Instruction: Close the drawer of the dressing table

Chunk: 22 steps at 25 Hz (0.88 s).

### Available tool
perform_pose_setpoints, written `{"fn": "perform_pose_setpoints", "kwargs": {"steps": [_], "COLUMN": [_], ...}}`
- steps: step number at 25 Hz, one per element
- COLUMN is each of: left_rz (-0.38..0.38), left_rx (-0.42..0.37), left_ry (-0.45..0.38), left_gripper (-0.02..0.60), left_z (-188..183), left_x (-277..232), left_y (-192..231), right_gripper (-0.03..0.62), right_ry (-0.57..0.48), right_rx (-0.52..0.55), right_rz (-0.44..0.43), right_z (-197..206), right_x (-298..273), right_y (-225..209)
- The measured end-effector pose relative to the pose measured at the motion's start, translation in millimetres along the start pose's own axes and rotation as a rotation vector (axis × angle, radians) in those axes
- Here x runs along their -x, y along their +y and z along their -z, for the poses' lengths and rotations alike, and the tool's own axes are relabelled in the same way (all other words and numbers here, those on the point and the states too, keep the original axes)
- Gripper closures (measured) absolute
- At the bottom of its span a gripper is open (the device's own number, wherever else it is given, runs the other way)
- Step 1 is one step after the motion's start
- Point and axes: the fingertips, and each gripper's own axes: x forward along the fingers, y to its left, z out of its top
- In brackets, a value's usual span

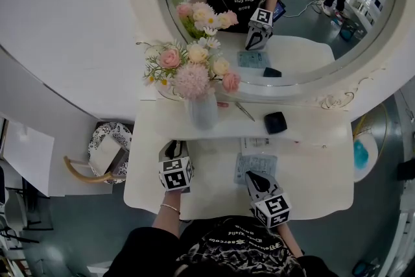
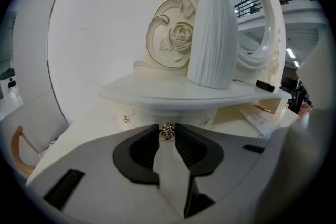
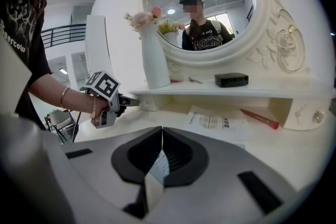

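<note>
White dressing table [image 1: 324, 178] fills the scene; its small drawer [image 2: 157, 114] sits under the shelf [image 2: 173, 94], straight ahead of the nearer left gripper [image 2: 167, 135], whose jaws pinch its gold knob [image 2: 167, 129]; the right gripper [image 3: 161, 131], jaws together and empty, hovers well apart.

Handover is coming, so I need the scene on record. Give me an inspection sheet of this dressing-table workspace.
Surface: white dressing table top, holding a printed paper sheet.
Job's things: small gold drawer knob under the shelf; how far the drawer is out cannot be told.
Clutter: white ribbed vase of pink and cream flowers, black box and thin metal pin on the shelf; red pen beneath it.
Grippers: left gripper shut on the knob; right gripper shut, empty, above the table top.
Cables: nothing seen on the table.
Surroundings: round white-framed mirror; patterned basket with wooden handle on the floor at left.
</note>
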Motion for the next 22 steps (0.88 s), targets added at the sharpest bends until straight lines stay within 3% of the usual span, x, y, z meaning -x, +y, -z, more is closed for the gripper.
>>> {"fn": "perform_pose_setpoints", "kwargs": {"steps": [18, 22], "left_rz": [0.026, 0.035], "left_rx": [0.011, 0.021], "left_ry": [0.003, -0.004], "left_gripper": [0.479, 0.428], "left_z": [-0.7, -1.3], "left_x": [-2.1, 1.7], "left_y": [0.0, -2.6], "right_gripper": [0.580, 0.580], "right_ry": [-0.007, -0.011], "right_rx": [-0.003, -0.005], "right_rz": [-0.016, -0.024], "right_z": [0.0, -1.2], "right_x": [-2.4, -2.3], "right_y": [1.7, 2.3]}}
